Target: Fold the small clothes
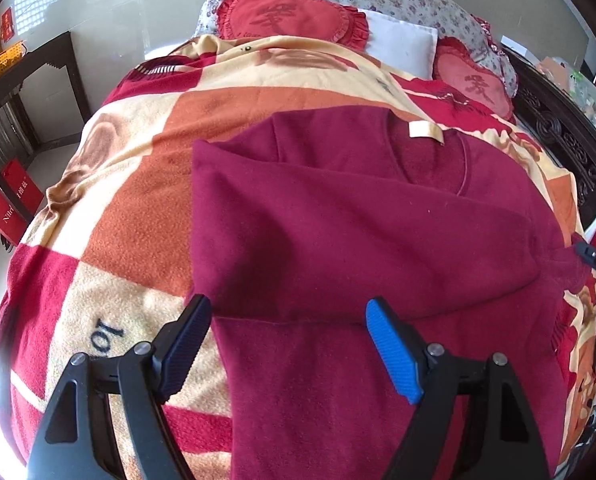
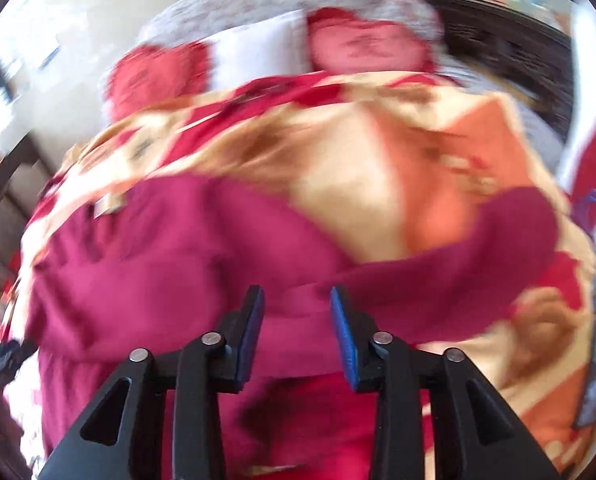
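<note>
Since the bed (image 1: 569, 148) fills nearly both views, start there: it's covered by a checked blanket (image 1: 138, 200) in orange, cream and red, with two red heart-shaped cushions (image 1: 290, 12) and a white pillow (image 1: 401, 44) up at the far end, floral bedding behind them. On the blanket lies your maroon sweater (image 1: 337, 220), spread toward the near side of the bed, one sleeve already folded across the body and a pale neck label (image 1: 425, 132) showing at the collar. In the right wrist view (really blurry, so take this loosely) the other sleeve (image 2: 477, 248) trails out to the right over the blanket.

Your left hand-held gripper (image 1: 288, 316) hovers over the sweater's lower left part with its jaws spread wide, nothing between them; the left pad is over the blanket just beside the edge, the blue right pad over the cloth.

Your right hand-held gripper (image 2: 297, 304) has its jaws narrow but parted, with maroon cloth behind the gap. I can't tell if the pads touch it.
</note>
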Action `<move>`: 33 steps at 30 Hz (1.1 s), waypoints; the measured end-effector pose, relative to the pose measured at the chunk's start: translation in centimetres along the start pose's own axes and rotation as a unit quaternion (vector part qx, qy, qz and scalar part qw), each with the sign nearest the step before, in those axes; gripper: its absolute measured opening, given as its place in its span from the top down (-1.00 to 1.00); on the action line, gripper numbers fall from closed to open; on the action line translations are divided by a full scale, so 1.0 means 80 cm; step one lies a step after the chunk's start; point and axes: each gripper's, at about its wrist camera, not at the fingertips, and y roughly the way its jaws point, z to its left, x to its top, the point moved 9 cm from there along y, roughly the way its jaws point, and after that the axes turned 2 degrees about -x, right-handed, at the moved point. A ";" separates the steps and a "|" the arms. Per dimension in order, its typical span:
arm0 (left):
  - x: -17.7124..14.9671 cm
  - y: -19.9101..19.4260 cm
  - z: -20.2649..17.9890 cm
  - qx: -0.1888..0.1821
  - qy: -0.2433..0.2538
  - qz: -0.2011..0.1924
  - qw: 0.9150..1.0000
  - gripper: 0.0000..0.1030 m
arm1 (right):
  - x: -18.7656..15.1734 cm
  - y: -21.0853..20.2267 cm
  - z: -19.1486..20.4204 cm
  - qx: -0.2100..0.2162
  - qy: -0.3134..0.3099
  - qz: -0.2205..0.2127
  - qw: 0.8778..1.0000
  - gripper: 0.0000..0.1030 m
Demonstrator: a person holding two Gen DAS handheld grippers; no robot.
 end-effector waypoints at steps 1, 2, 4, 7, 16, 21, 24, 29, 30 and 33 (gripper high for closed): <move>-0.002 0.001 -0.002 -0.001 0.001 0.001 1.000 -0.62 | 0.002 0.000 -0.023 -0.017 0.020 0.004 1.000 0.63; -0.004 0.001 -0.003 -0.001 0.001 0.002 1.000 -0.62 | 0.006 0.002 -0.043 -0.029 0.039 0.007 0.999 0.63; -0.007 0.003 -0.005 0.000 0.002 0.006 1.000 -0.62 | 0.022 0.016 -0.090 -0.049 0.081 0.017 0.995 0.60; -0.009 0.006 -0.007 0.003 0.005 0.009 1.000 -0.62 | 0.039 0.036 -0.127 -0.064 0.106 0.035 0.992 0.60; -0.006 0.006 -0.006 0.008 0.007 0.010 1.000 -0.62 | 0.042 0.075 -0.149 -0.065 0.108 0.054 0.991 1.00; 0.005 0.000 -0.002 -0.001 -0.014 -0.001 1.000 -0.62 | 0.067 0.006 -0.094 0.022 0.066 -0.018 0.997 1.00; 0.016 -0.011 0.000 -0.005 -0.030 -0.019 0.999 -0.62 | 0.077 -0.058 -0.016 0.119 0.008 -0.062 0.991 1.00; 0.027 -0.022 -0.002 -0.030 -0.054 -0.039 0.997 -0.62 | 0.009 -0.107 0.135 0.243 -0.149 -0.059 0.957 1.00; 0.028 -0.022 -0.003 -0.034 -0.056 -0.039 0.997 -0.62 | -0.016 -0.096 0.156 0.236 -0.173 -0.045 0.955 1.00; 0.027 -0.020 -0.011 -0.054 -0.055 -0.034 0.996 -0.62 | -0.069 -0.051 0.180 0.217 -0.206 0.013 0.954 0.84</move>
